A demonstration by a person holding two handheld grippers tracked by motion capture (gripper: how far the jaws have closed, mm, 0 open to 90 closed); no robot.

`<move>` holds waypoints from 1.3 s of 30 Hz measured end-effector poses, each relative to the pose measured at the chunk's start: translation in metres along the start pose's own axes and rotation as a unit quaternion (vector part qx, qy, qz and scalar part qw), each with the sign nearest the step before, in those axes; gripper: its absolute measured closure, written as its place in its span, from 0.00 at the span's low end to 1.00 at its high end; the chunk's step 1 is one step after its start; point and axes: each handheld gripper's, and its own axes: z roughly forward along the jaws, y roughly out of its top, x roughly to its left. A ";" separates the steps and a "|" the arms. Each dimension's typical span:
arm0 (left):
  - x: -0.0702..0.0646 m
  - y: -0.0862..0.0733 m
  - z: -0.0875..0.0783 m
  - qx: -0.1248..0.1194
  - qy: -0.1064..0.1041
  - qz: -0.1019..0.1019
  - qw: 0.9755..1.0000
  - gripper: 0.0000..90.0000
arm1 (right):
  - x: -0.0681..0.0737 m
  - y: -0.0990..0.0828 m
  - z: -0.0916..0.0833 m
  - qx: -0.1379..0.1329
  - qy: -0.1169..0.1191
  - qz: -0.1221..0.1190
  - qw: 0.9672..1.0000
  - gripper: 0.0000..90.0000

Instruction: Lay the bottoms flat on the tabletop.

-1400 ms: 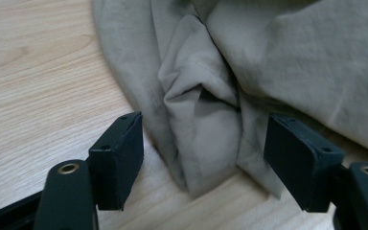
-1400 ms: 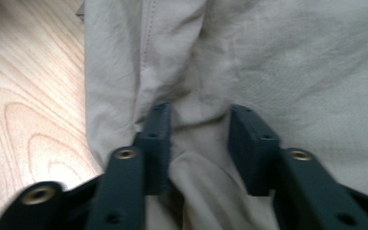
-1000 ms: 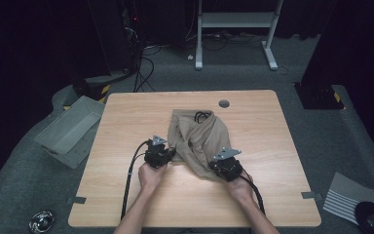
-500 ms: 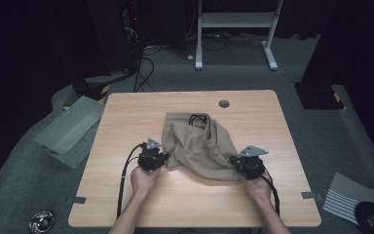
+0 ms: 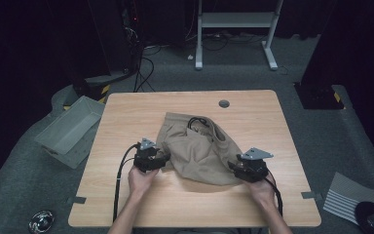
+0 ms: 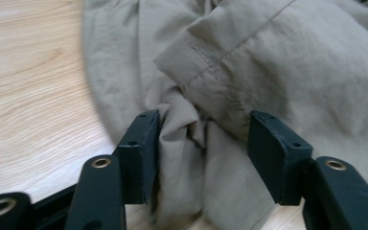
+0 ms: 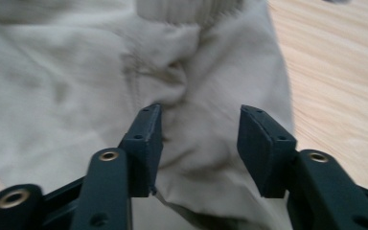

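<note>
Lying between both just-opened grippers, left gripper (image 5: 161,160) and right gripper (image 5: 233,168): beige cloth (image 5: 197,151), unheld.

In the left gripper view the cloth (image 6: 268,62) is running off the top, right and bottom edges, and the table's (image 6: 28,72) grain is blurring at the left. In the right gripper view the cloth (image 7: 62,81) is being cut by the top, left and bottom edges. In the high view both forearms are leaving the bottom edge, and the cloth (image 5: 199,151) is covering its cord's (image 5: 197,122) far end.
</note>
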 end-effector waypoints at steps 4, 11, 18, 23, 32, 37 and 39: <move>-0.001 -0.001 0.005 0.005 0.000 0.002 1.000 0.63 | 0.009 0.005 0.005 -0.006 0.021 -0.012 1.000 0.53; 0.000 -0.003 0.007 0.017 -0.002 0.008 1.000 0.89 | 0.020 0.008 0.004 -0.005 0.029 -0.019 0.999 0.55; -0.001 -0.004 0.000 0.015 0.004 0.022 1.000 0.96 | 0.005 0.003 0.015 0.010 -0.001 0.003 1.000 0.93; 0.006 -0.016 -0.009 0.018 0.005 0.015 1.000 0.97 | -0.022 0.002 0.001 -0.003 -0.042 0.037 0.998 0.98; 0.006 -0.021 -0.021 0.008 -0.007 0.012 1.000 0.87 | -0.057 -0.009 -0.007 0.006 -0.076 0.092 0.993 0.89; 0.001 -0.014 -0.017 0.002 -0.013 0.011 1.000 0.55 | -0.041 -0.007 -0.008 0.001 -0.044 0.064 0.997 0.61; -0.002 -0.012 -0.013 0.002 -0.015 0.017 1.000 0.54 | -0.038 -0.006 -0.006 0.004 -0.039 0.057 0.998 0.60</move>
